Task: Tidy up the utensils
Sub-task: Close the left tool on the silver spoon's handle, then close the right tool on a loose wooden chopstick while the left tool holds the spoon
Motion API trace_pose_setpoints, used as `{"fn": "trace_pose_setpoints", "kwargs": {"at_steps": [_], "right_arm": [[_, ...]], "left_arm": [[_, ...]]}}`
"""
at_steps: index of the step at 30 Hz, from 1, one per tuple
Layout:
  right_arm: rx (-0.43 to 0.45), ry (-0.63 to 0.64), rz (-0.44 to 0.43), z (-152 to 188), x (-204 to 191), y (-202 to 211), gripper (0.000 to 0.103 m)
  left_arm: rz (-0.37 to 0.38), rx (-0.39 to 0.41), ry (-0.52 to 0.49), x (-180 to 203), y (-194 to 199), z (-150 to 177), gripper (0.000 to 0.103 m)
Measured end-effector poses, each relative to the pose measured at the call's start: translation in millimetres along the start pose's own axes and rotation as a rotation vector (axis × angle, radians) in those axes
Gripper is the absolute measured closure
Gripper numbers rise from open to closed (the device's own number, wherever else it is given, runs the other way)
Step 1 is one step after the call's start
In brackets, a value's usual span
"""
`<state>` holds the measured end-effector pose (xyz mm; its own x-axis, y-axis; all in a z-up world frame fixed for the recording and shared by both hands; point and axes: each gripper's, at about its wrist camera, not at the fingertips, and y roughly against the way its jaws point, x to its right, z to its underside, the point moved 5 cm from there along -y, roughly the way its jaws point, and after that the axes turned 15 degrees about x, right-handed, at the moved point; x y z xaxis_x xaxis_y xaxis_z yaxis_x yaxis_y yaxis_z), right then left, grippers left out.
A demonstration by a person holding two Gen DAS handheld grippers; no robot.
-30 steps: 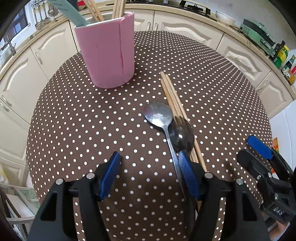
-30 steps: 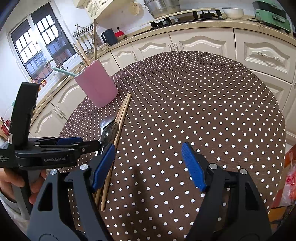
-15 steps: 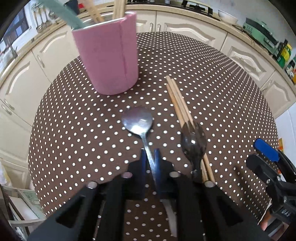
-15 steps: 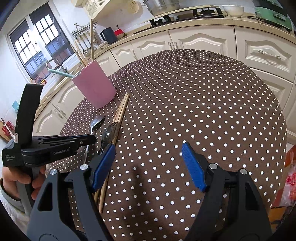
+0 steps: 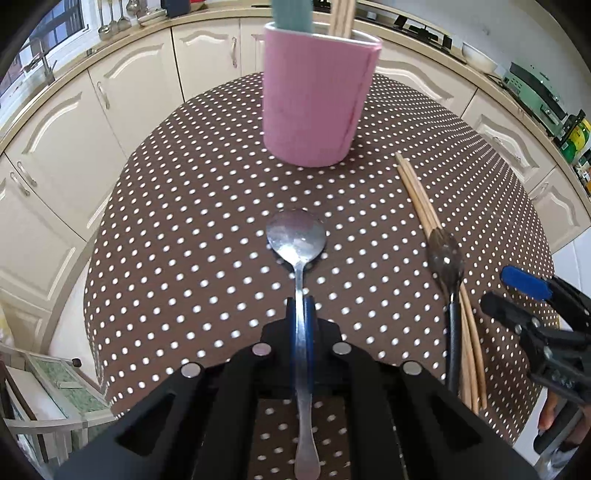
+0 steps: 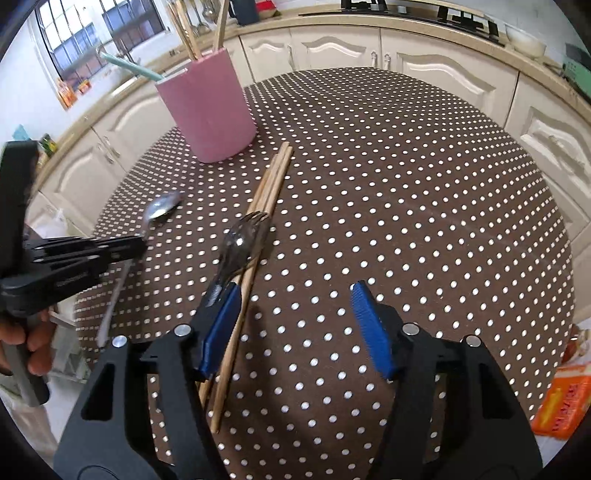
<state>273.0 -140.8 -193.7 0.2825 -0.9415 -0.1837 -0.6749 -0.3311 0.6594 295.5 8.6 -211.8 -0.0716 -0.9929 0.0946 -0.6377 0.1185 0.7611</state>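
in the left wrist view the left gripper (image 5: pixel 303 325) is clenched on the handle of one steel spoon (image 5: pixel 297 239). the spoon's long axis runs 6 to 12 o'clock, handle end toward the camera at 6, round shiny bowl facing up and pointing at 12 toward the pink holder (image 5: pixel 317 96). whether the bowl touches the cloth cannot be told. the one pink holder is a soft-looking cylinder standing upright on the brown polka-dot tablecloth (image 5: pixel 192 206), with a teal handle (image 5: pixel 291 14) and wooden sticks (image 5: pixel 341 16) rising out of its top. at about 3 o'clock from the spoon lie the loose chopsticks (image 5: pixel 419 195), a tight pale wooden bundle whose exact count cannot be told, running from 11 to 5 o'clock. one dark-handled fork (image 5: pixel 446 258) lies on top of them along the same line, tines toward the holder. the right gripper (image 5: pixel 517 291) shows at the 3 o'clock edge.

in the right wrist view the spoon is at 9 o'clock, bowl tipped toward 1 o'clock, clear of the bundle. the holder stands at 11 o'clock, the chopsticks and fork near centre point at 1 o'clock, and the right gripper's blue pads (image 6: pixel 371 328) are spread wide, holding nothing, its left pad beside the fork's handle.
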Motion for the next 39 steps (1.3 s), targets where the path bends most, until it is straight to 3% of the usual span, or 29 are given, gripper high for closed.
{"fn": "trace_pose_setpoints", "kwargs": {"at_steps": [21, 26, 33, 37, 39], "right_arm": [[-0.154, 0.081, 0.1, -36, -29, -57, 0.045], [-0.176, 0.094, 0.134, -50, -26, -74, 0.058], [-0.21, 0.079, 0.133, -78, -25, -100, 0.061], [-0.213, 0.09, 0.12, -92, -33, -118, 0.087], [-0.212, 0.094, 0.112, -96, -38, -124, 0.094]], "left_arm": [[0.071, -0.011, 0.04, -24, 12, 14, 0.098], [0.069, -0.022, 0.049, -25, 8, 9, 0.098], [0.072, -0.057, 0.078, -26, -2, 0, 0.098], [0.066, -0.053, 0.075, -23, -5, -3, 0.098], [0.06, -0.04, 0.065, -22, -5, -3, 0.099]]}}
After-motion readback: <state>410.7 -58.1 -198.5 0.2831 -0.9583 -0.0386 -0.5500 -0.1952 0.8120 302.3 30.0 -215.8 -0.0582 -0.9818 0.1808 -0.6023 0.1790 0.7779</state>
